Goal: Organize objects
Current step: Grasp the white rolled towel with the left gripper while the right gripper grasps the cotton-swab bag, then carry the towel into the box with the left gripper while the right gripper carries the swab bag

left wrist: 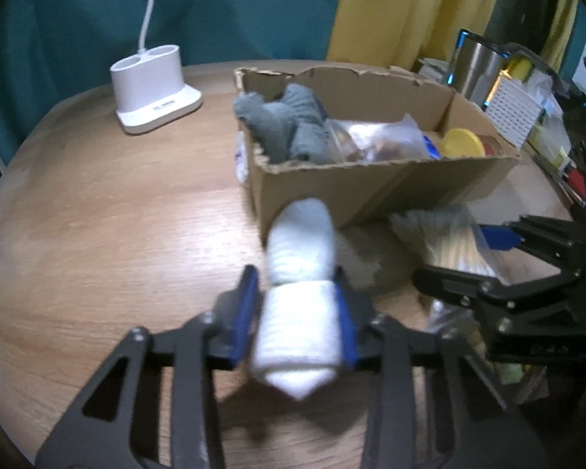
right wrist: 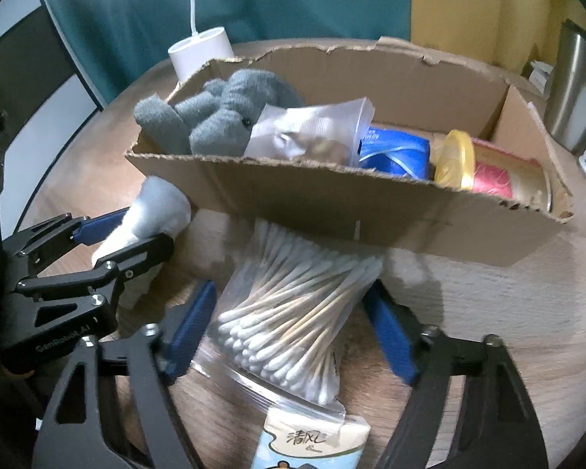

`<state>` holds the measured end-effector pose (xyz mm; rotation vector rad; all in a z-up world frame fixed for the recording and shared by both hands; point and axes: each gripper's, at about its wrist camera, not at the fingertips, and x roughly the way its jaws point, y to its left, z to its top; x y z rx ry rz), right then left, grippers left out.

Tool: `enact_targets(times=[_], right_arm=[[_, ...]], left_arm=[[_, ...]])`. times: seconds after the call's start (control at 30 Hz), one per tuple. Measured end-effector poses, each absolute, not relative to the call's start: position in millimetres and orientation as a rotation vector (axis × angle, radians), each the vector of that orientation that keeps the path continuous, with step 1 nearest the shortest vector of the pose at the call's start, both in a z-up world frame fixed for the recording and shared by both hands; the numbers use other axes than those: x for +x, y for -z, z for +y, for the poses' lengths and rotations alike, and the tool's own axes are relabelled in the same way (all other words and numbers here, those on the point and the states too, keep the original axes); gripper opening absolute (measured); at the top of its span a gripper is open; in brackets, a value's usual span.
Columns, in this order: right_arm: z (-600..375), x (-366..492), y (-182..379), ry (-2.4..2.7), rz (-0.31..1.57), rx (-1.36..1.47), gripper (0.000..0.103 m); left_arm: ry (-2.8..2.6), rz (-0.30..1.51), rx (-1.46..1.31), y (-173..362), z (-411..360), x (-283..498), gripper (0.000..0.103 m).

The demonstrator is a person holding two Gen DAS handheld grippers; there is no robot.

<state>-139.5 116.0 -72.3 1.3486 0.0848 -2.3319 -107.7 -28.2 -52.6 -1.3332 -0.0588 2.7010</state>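
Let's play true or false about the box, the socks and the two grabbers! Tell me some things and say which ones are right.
1. The left gripper is squeezing a rolled white sock. True.
2. The bag of cotton swabs is inside the cardboard box. False: it lies on the table in front of the box, between the right gripper's fingers.
3. Grey socks sit at one end of the box. True.
4. The can with the yellow lid stands upright. False: it lies on its side.
5. The white lamp base is inside the box. False: it stands on the table beside it.
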Motion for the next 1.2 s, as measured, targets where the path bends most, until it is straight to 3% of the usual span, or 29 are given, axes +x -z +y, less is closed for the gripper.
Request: enact_targets(times=[0.17, 0.23, 1.2], right_arm=[[117.1, -136.4, 68.8, 2.326, 0.083, 1.324, 0.055], [118.2, -133.2, 65.6, 2.328, 0.092, 1.310, 0.054], [184.8, -112.7, -1.2, 2.465, 0.024, 1.109, 0.053]], left_arm=[[-2.697, -0.065, -1.321, 49.5, -25.6, -103.2, 0.031], [-2.700, -0.072, -1.313, 46.6, -25.0, -99.7, 0.031], [-2.727, -0.105, -1.099, -18.5, 23.5, -92.3, 0.031]])
